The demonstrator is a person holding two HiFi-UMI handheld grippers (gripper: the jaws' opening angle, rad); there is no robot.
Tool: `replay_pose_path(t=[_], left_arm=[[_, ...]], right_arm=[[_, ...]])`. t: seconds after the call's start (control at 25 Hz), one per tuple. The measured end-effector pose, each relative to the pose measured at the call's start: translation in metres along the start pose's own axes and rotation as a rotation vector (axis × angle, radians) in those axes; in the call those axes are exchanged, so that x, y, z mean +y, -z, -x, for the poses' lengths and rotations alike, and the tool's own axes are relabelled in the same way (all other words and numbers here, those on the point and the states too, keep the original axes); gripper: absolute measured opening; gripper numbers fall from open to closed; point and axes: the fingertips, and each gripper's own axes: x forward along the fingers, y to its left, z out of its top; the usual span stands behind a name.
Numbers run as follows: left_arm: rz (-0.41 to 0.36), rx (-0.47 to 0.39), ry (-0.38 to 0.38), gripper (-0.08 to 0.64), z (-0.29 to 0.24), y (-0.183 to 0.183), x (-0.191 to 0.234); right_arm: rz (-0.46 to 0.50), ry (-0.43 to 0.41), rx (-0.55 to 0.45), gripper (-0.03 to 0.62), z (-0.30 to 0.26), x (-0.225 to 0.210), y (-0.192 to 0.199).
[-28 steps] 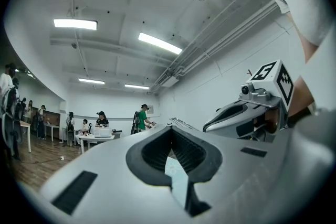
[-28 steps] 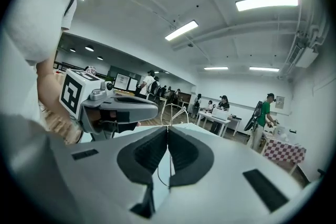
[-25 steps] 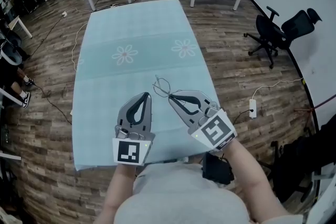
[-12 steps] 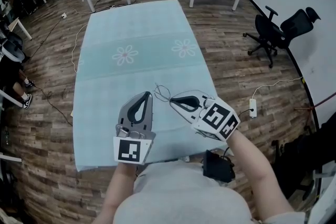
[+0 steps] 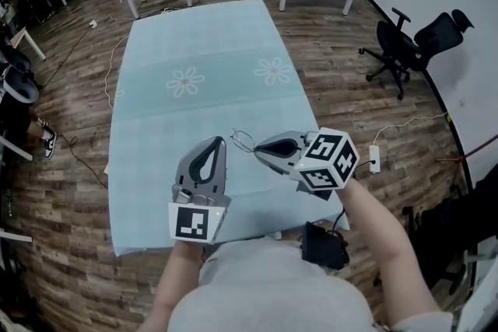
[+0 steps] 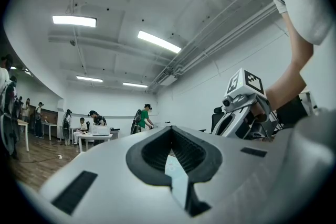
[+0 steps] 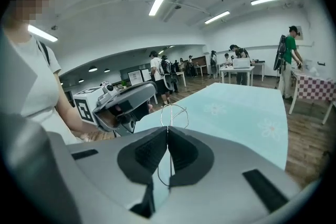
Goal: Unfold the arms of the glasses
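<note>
Over the near end of the desk (image 5: 202,43), which is covered in a pale blue cloth with flower prints, both tools hang in the air just in front of the person. Right gripper (image 7: 168,131): jaws pinched on the glasses (image 7: 171,114), a very thin wire frame. The wire loops stand up just past the jaw tips and one strand runs down between the pads. The glasses are clear of the cloth, carried only by this grip. The gripper is rolled onto its side, marker cube up, and angled down toward the desk. My reading is that this presents the frame to the other tool. Left gripper (image 6: 170,131): jaws fully together with nothing between them. It is held roughly level, just beside the right one, its tips near the frame but apart from it. It looks parked as the free tool, and it would have to open before it could take an arm. The wire is too fine to tell whether the arms are folded or which part the pads hold. The grip is slight on so thin a frame, so any pull risks twisting it.
</note>
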Motion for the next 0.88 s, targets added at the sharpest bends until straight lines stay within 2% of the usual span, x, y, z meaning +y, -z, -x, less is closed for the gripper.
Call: replay_pose_path(t=[0.4,0.88], left_arm=[[0.0,0.008,-0.007,0.009,0.003,0.006,0.005],[0.006,0.026,0.01,0.008,-0.001,0.013,0.003]], right_arm=[[-0.277,-0.148,-0.03,0.011,0.003,-0.007,0.003],[-0.463,-0.259,-0.046,0.011,0.006,-0.008,0.004]])
